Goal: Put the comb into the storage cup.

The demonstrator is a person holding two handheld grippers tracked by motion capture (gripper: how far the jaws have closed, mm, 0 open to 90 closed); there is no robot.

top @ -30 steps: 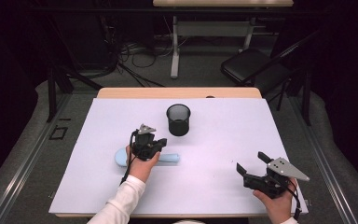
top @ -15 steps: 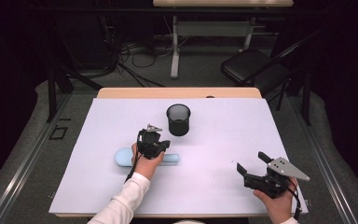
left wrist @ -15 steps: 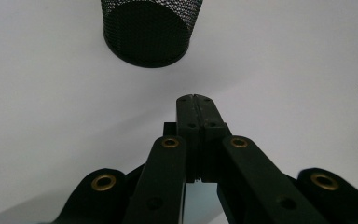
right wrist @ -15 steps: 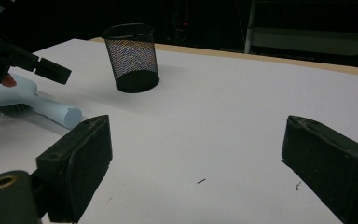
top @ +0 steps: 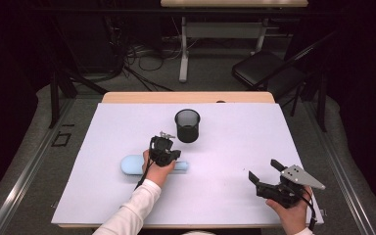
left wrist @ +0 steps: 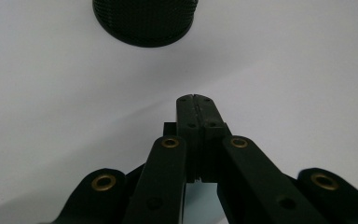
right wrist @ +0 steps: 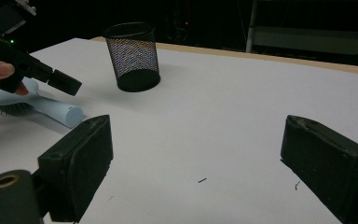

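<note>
High view first: your left gripper (top: 169, 148) is hovering over the handle of the light blue hairbrush (top: 132, 165), and its jaws are pressing tight together with nothing between them. That brush is lying flat on the white table (top: 225, 147), near the middle, with the black mesh cup (top: 187, 125) standing upright just behind it. Your right gripper (top: 265, 172) is waiting low by the table's near right corner, well apart from the brush, and you are holding its jaws wide apart and empty.

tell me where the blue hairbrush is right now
In the high view the blue hairbrush lies flat on the white table, left of centre, under the left gripper and nearer the person than the black mesh cup.
</note>
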